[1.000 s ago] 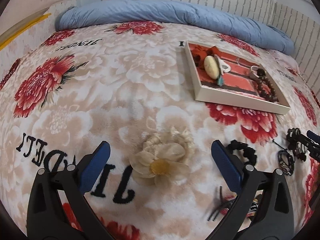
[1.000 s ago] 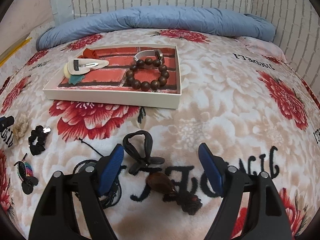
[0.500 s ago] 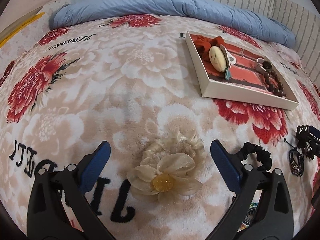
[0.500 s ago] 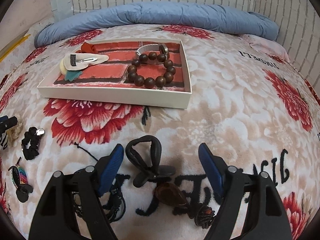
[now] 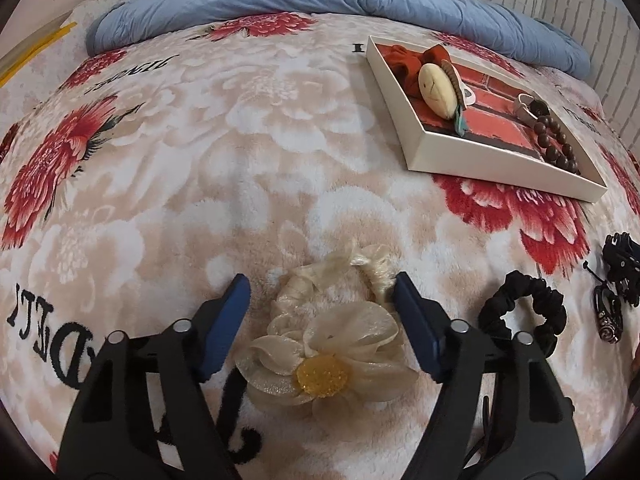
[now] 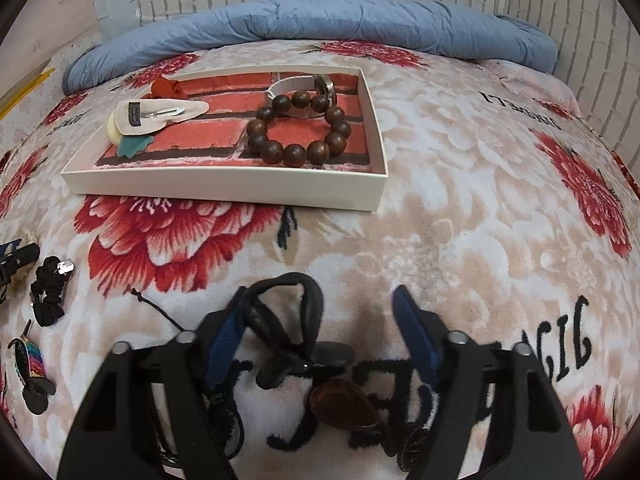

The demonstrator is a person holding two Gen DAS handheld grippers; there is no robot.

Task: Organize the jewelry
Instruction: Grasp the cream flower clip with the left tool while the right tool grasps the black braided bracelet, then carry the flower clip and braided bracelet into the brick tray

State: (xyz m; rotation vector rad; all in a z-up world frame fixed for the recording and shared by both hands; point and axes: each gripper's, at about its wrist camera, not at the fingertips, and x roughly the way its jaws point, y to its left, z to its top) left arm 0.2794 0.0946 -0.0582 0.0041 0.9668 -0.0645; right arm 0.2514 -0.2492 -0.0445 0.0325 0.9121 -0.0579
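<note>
A cream fabric flower scrunchie (image 5: 324, 344) with a yellow centre lies on the floral blanket between the fingers of my left gripper (image 5: 320, 292), which is open around it. A white tray (image 5: 496, 160) with a red brick lining holds a wooden bead bracelet (image 6: 298, 130), a cream hair clip (image 6: 156, 114), a red fabric piece and a watch. My right gripper (image 6: 320, 304) is open around a black bow hair tie (image 6: 288, 328); its left finger touches the bow. A brown teardrop clip (image 6: 344, 404) lies just behind the bow.
A black scrunchie (image 5: 524, 312) and black clips (image 5: 620, 260) lie right of the flower. A rainbow clip (image 6: 30, 364) and a black scrunchie (image 6: 50, 288) lie left of my right gripper. A rolled blue duvet (image 6: 320, 24) lies against the brick wall.
Both grippers have moved forward and down toward the blanket. The left gripper's fingers have narrowed around the flower scrunchie. The right gripper's fingers have narrowed around the black bow.
</note>
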